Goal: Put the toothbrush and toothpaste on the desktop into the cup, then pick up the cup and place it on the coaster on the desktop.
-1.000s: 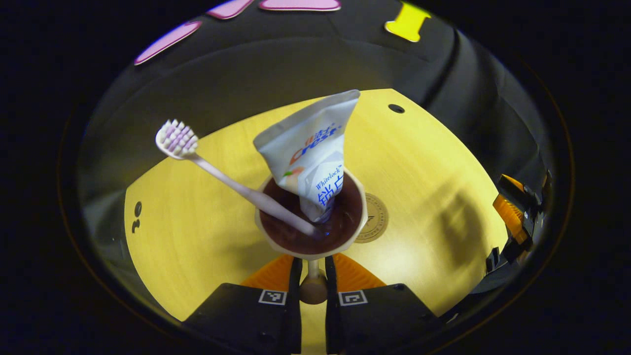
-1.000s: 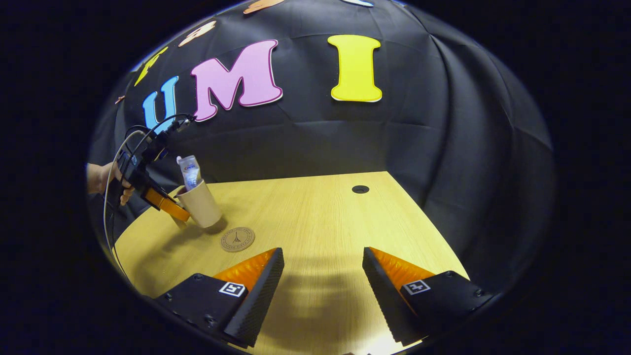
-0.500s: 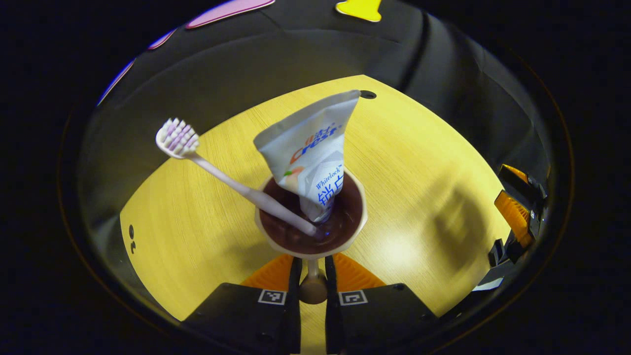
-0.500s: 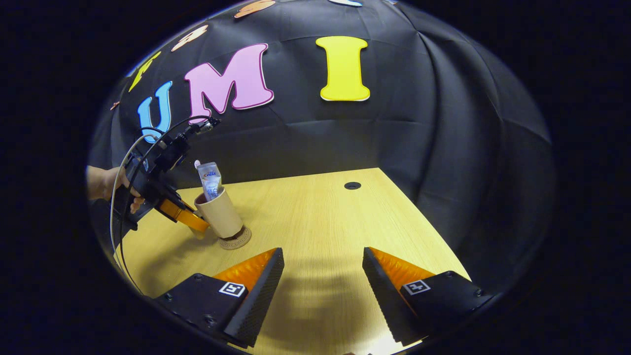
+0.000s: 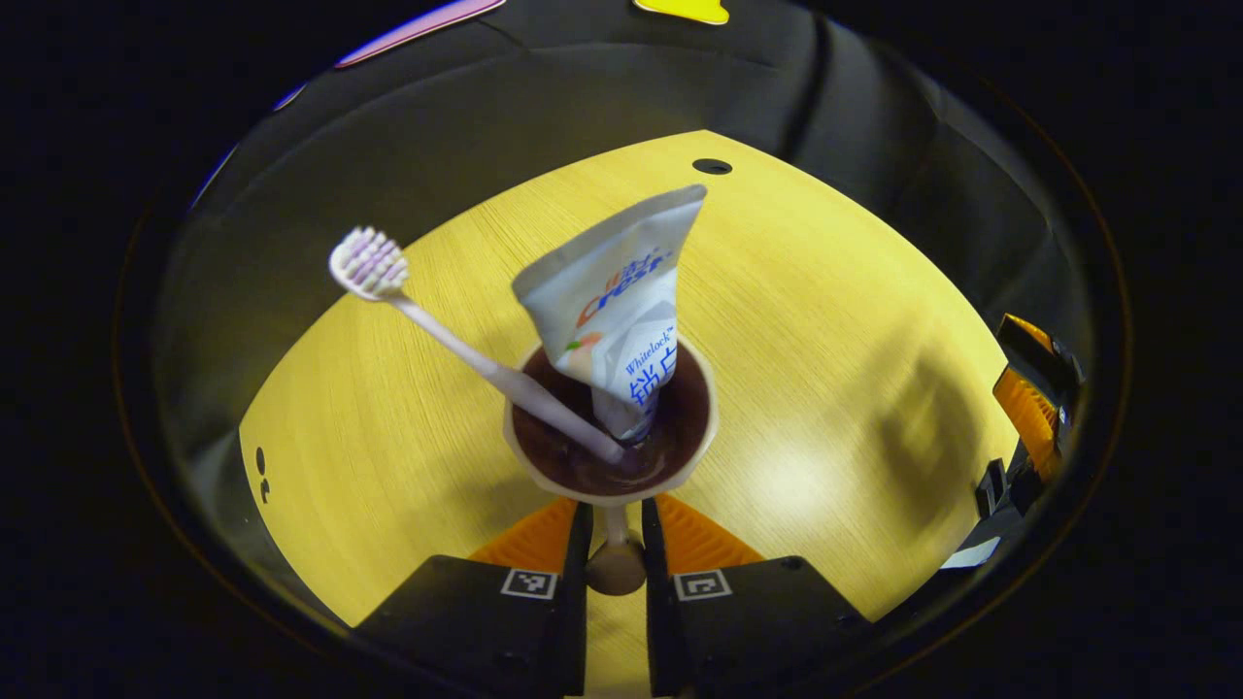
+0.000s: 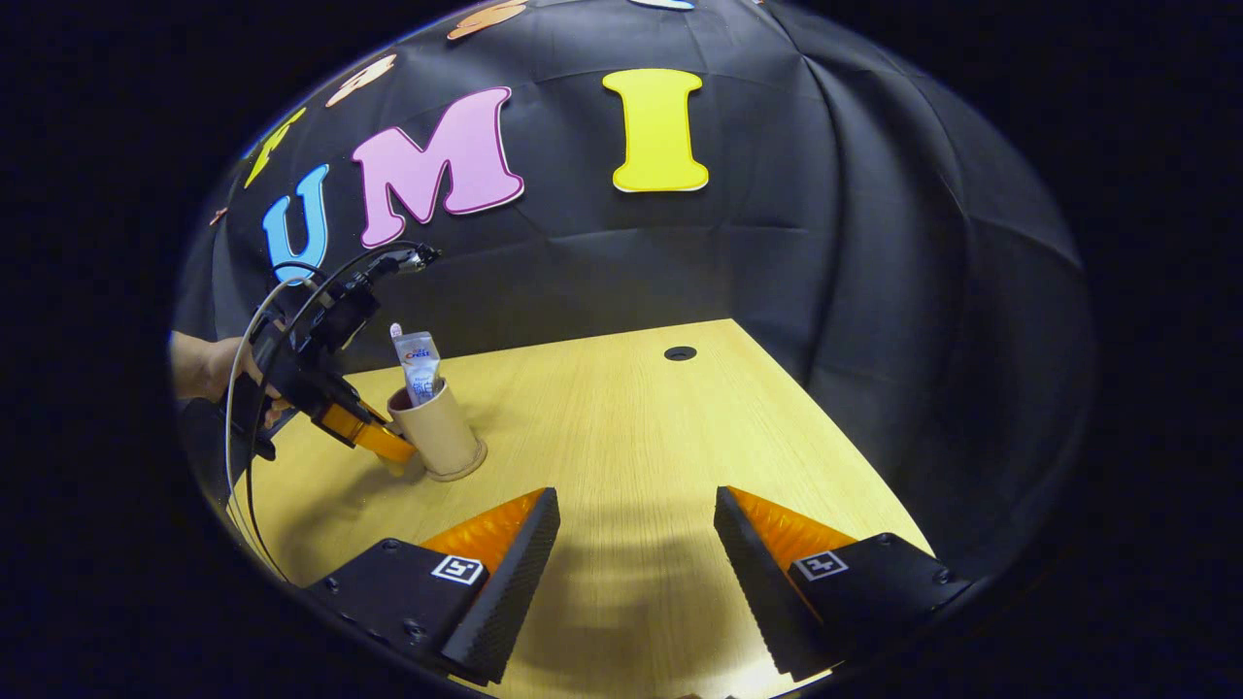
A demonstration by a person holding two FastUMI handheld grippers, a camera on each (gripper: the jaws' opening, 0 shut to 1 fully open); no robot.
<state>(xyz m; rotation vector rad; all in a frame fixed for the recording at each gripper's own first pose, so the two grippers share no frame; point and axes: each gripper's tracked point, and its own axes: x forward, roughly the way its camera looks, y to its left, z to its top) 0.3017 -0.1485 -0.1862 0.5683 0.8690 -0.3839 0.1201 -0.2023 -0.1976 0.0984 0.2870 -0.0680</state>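
The cup [image 5: 610, 427] stood upright on the wooden desktop [image 5: 825, 320], its dark inside holding both items: the toothpaste [image 5: 621, 306] tube stood cap-down with its flat crimped end up, and the toothbrush [image 5: 456, 345] leaned out to the left, bristle head well above the rim. In the right gripper view the cup [image 6: 439, 439] sat at the far left of the desk with a thin round edge showing under its base — the coaster [image 6: 464, 473], mostly covered.

The left gripper [image 5: 614, 544] had its fingers drawn in close on the cup's thin handle at the near side of the cup, pinching it between them. From the right gripper view this same gripper [image 6: 374, 442] met the cup from the left, held by a hand [image 6: 228, 374] with a cable looping above.

The right gripper [image 6: 636, 544] hovered over the near part of the desktop, well apart from the cup — fingers spread wide, nothing between them. A small dark hole [image 6: 680, 353] lay at the desk's far edge.
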